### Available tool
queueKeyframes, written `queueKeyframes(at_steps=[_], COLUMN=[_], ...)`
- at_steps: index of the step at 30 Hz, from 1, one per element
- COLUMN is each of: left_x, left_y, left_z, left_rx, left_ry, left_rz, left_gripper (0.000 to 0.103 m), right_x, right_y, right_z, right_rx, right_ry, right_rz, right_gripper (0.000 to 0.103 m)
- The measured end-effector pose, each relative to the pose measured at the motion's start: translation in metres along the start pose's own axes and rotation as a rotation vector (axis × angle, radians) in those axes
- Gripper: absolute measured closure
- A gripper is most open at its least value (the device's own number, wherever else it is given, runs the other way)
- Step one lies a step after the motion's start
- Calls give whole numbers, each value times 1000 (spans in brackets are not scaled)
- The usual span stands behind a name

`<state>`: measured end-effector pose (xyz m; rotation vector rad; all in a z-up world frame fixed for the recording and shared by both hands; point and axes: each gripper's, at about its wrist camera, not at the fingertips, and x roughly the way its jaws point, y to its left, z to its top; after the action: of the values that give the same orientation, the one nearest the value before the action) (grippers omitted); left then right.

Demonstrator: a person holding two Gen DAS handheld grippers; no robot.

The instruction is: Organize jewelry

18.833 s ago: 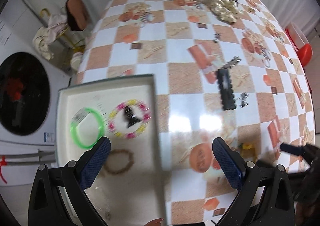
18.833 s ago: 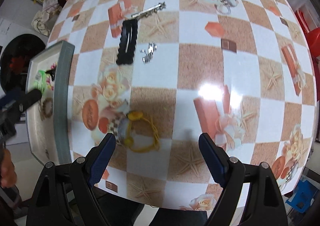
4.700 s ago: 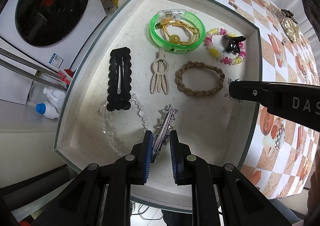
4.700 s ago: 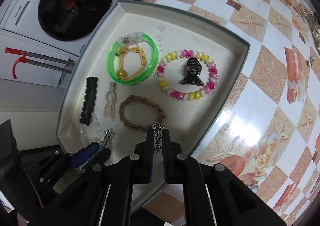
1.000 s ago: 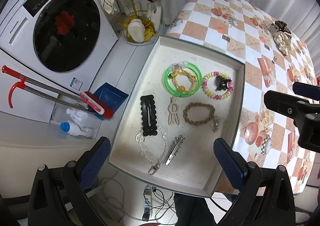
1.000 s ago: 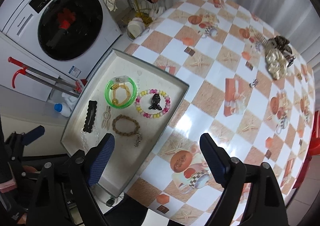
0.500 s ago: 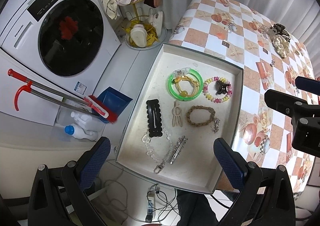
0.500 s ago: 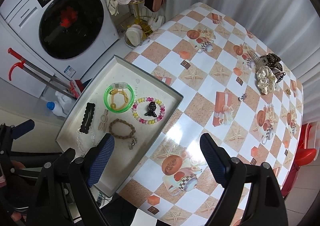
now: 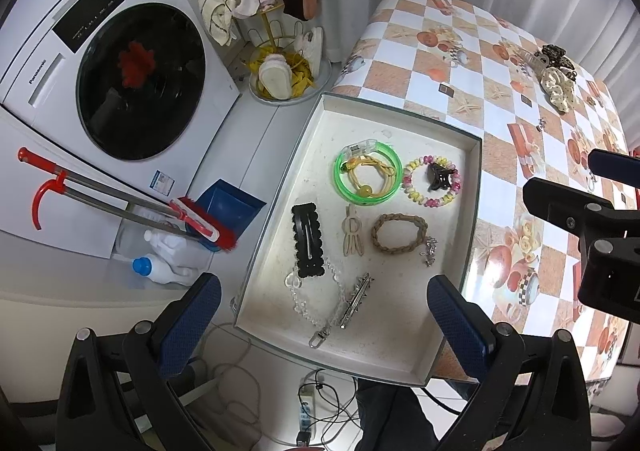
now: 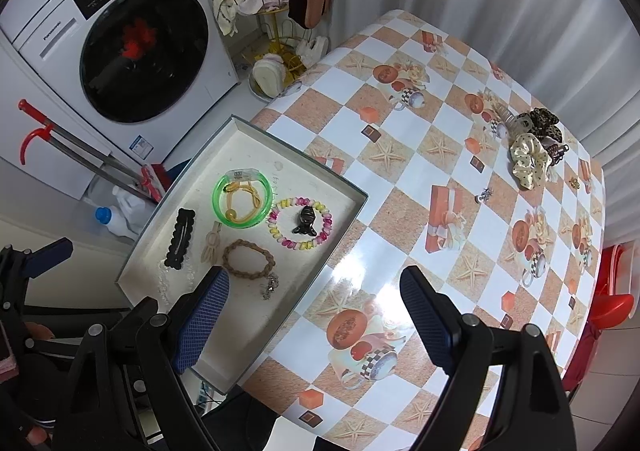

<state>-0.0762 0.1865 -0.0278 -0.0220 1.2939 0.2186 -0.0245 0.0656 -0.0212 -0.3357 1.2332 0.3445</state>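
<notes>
A white tray (image 9: 476, 179) (image 10: 352, 211) sits at the table's near left corner. In it lie a green bangle (image 9: 367, 178) (image 10: 242, 201) around a yellow hair tie, a pink-yellow bead bracelet (image 9: 431, 186) (image 10: 299, 228) around a black claw clip, a brown braided band (image 9: 399, 238) (image 10: 249, 260), a black hair clip (image 9: 307, 240) (image 10: 180, 239), a beige clip (image 9: 352, 236), a clear bead chain (image 9: 320, 303), a silver star clip (image 9: 355, 300) and a small silver charm (image 9: 429, 251) (image 10: 270, 285). My left gripper (image 9: 320, 327) and right gripper (image 10: 312, 319) are open, empty, high above the tray.
Scrunchies and clips (image 10: 532, 147) (image 9: 556, 79) lie at the table's far side, with a small silver piece (image 10: 485, 195) and a gold one (image 10: 574, 183) nearby. A washing machine (image 9: 120, 83), broom and dustpan (image 9: 208, 227), a shoe rack (image 9: 280, 51) and a red stool (image 10: 616, 291) surround the table.
Both grippers have risen further from the tray, so more of the room shows. Jaws stay open. The jewelry in the tray has not moved.
</notes>
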Motion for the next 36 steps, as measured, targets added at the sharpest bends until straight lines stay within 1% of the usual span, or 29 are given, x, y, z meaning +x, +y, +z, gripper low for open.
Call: queueKeyframes(at_steps=[36], left_x=[-1], left_y=[-2], left_z=[0], left_rx=[8], left_ry=[-4], left_rz=[6], left_gripper=[0], right_x=[-2], right_y=[0], right_z=[2], right_rx=[2], right_ry=[-2], right_rz=[2], right_gripper=[14])
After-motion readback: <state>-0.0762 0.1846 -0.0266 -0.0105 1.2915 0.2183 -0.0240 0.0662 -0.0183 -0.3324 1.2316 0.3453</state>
